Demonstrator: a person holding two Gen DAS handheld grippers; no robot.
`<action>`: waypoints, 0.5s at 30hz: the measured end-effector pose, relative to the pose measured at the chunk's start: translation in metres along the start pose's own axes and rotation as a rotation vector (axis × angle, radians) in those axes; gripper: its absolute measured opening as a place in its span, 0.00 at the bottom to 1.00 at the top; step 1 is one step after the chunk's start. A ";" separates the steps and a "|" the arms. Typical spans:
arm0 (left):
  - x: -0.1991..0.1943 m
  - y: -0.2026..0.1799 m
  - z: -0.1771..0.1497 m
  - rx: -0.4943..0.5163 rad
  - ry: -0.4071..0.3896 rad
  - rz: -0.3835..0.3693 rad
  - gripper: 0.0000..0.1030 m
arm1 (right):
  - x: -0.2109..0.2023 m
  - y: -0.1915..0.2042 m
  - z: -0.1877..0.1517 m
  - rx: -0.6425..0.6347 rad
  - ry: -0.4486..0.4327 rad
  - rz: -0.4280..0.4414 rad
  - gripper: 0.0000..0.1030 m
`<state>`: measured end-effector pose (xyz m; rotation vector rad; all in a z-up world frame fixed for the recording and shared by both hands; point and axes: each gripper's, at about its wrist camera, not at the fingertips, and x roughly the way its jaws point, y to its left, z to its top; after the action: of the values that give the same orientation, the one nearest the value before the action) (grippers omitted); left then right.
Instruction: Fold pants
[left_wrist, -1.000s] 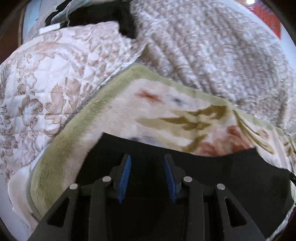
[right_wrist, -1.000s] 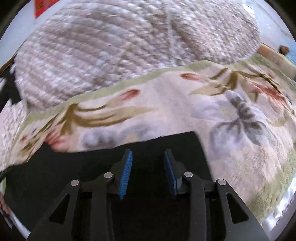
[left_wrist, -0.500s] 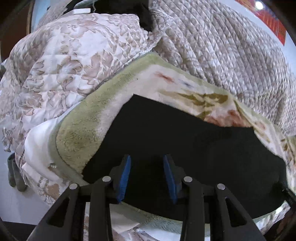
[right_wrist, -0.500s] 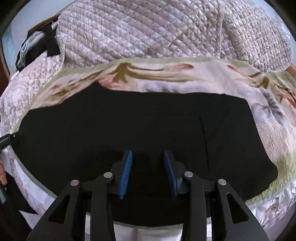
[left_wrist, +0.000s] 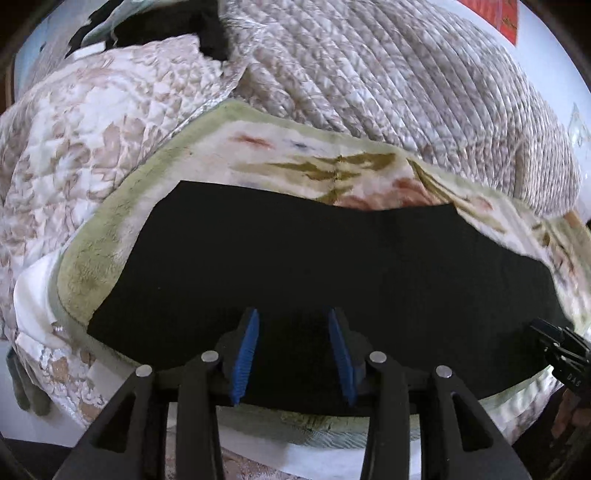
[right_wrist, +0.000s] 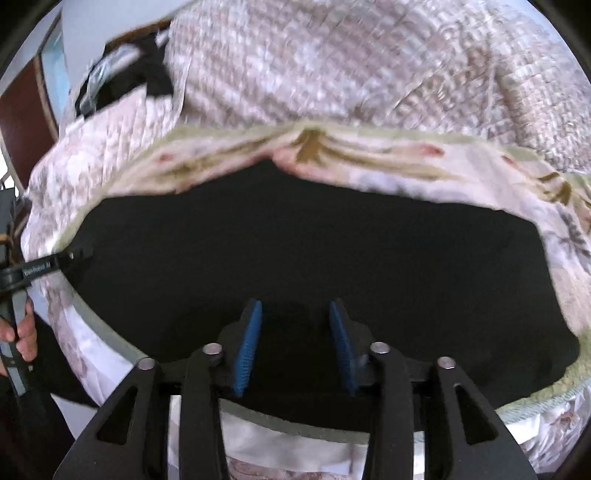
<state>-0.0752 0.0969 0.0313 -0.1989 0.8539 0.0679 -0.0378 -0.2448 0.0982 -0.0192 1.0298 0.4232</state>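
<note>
A: Report the position of the work item.

B: The black pants (left_wrist: 332, 266) lie flat as a wide band on a floral blanket (left_wrist: 258, 147) with a green border. The blanket covers the near edge of a bed. In the right wrist view the pants (right_wrist: 314, 258) fill the middle of the frame, and their near edge runs along the bed edge.

A: State of the left claw?

B: The left claw (left_wrist: 293, 350) hangs above the near edge of the pants. Its jaws are opening. The blue pads (left_wrist: 245, 354) stand apart. No cloth is pinched between them; the pants lie below the gap.

A: State of the right claw?

B: The right claw (right_wrist: 293, 343) is in the same condition: jaws opening, blue pads (right_wrist: 247, 343) separated, no fabric gripped. It sits over the near edge of the pants.

A: Is each claw visible from the other camera?

B: Yes. The right claw's tip (left_wrist: 554, 339) appears at the right end of the pants in the left view. The left claw (right_wrist: 74, 258) appears at the left end in the right view, with a hand (right_wrist: 20, 332) on its handle.

A: Background items?

B: Two quilted bedspreads (left_wrist: 406, 85) are piled behind the blanket. A dark garment (left_wrist: 166, 29) lies at the far left of the bed.
</note>
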 end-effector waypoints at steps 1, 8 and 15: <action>0.000 -0.001 0.000 0.006 -0.003 0.006 0.41 | 0.004 0.001 -0.002 -0.011 0.009 -0.012 0.42; -0.012 -0.009 0.003 0.027 -0.040 -0.013 0.41 | -0.004 0.014 0.000 -0.053 -0.024 -0.014 0.42; -0.005 -0.029 -0.002 0.085 -0.025 -0.035 0.41 | 0.000 0.043 -0.002 -0.140 -0.035 0.016 0.42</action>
<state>-0.0755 0.0685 0.0378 -0.1334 0.8267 0.0013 -0.0549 -0.2055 0.1046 -0.1281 0.9648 0.5078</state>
